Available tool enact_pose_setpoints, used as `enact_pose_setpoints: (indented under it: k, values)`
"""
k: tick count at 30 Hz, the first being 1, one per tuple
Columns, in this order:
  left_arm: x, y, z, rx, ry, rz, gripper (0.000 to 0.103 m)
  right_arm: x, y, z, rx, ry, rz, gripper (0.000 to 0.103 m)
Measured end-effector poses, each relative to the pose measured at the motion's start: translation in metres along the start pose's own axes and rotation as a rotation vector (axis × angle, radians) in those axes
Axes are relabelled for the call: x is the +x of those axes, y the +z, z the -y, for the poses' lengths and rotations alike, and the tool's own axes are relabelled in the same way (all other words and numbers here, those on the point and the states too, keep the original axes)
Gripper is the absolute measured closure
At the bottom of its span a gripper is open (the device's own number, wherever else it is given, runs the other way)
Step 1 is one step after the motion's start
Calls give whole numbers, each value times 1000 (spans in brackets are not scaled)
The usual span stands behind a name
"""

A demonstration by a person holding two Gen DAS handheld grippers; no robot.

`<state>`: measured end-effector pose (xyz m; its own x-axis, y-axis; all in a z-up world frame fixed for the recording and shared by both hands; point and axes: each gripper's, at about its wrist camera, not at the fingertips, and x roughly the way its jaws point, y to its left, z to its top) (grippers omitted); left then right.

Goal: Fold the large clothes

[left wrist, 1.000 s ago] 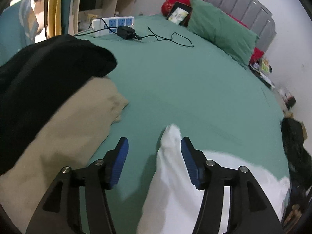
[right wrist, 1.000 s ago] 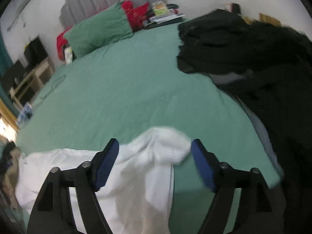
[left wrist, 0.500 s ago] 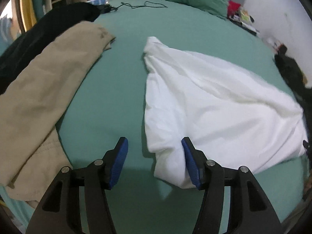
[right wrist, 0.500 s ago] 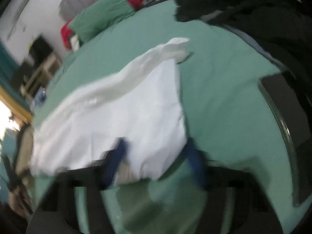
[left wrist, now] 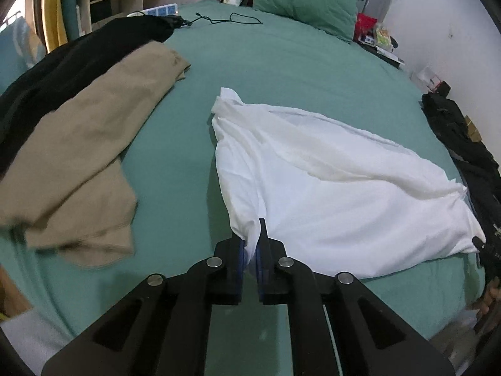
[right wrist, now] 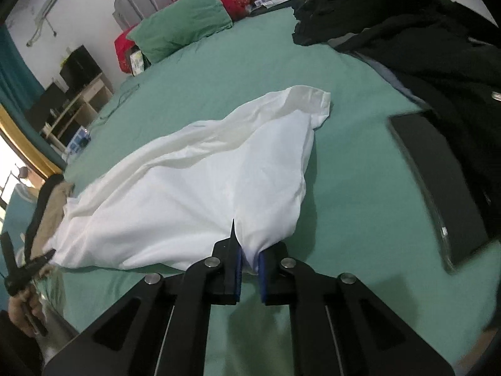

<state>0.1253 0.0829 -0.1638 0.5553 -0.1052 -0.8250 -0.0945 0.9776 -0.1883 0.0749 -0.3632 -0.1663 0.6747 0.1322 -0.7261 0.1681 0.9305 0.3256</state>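
Observation:
A large white garment (left wrist: 328, 188) lies spread and rumpled on the green bed sheet (left wrist: 281, 62). My left gripper (left wrist: 250, 250) is shut on its near left corner. In the right wrist view the same white garment (right wrist: 194, 188) stretches away to the left. My right gripper (right wrist: 249, 258) is shut on its near right corner. The left gripper also shows at the left edge of the right wrist view (right wrist: 26, 269). Both held corners are pinched between the blue pads and the cloth runs taut from them.
A beige garment (left wrist: 78, 156) lies on a black one (left wrist: 62, 62) at the bed's left. A black clothes pile (right wrist: 422, 40) and a dark flat tablet-like slab (right wrist: 438, 181) lie at the right. A green pillow (left wrist: 303, 3), power strip and cable sit near the headboard.
Both grippers were open above the white garment and have now shut on its near corners. The views pulled back toward the bed's near edge, and the garment lies stretched out.

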Motion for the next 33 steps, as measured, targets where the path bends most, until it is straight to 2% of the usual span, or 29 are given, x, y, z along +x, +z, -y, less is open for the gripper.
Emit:
enact_pose_setpoints:
  k: [5, 8, 11, 13, 14, 15, 18, 21, 23, 24, 30, 33]
  values:
    - [-12, -25, -12, -25, -22, -25, 96, -16, -14, 6, 20, 14, -17, 95]
    - [-6, -35, -17, -35, -31, -83, 94, -14, -25, 15, 62, 49, -55, 92]
    - [-8, -31, -24, -88, -36, -78, 85, -13, -25, 18, 87, 40, -58, 89]
    - [-17, -28, -24, -94, -22, -36, 69, -23, -20, 11, 54, 7, -1, 84]
    - [-25, -25, -23, -93, -11, -1, 56, -29, -19, 6, 34, -17, 31, 80]
    - [-33, -23, -22, -94, -4, 34, 50, -34, -16, 0, 10, -50, 67, 75]
    - [-43, -13, -10, -61, -20, 74, 49, -43, -7, -15, -41, -96, 160, 65]
    - [-43, -7, 9, -4, -48, 72, 49, -50, -2, -24, -80, -144, 227, 54]
    - [-39, -6, 24, 35, -83, 57, 49, -52, 0, -25, -84, -131, 250, 48]
    - [-34, -6, 33, 58, -101, 39, 49, -49, 1, -27, -89, -100, 237, 47]
    - [6, -5, 72, 142, -165, -77, 49, 14, 11, -45, -121, 100, 28, 48]
    - [20, -3, 87, 184, -170, -106, 49, 40, 22, -54, -136, 136, -14, 47]
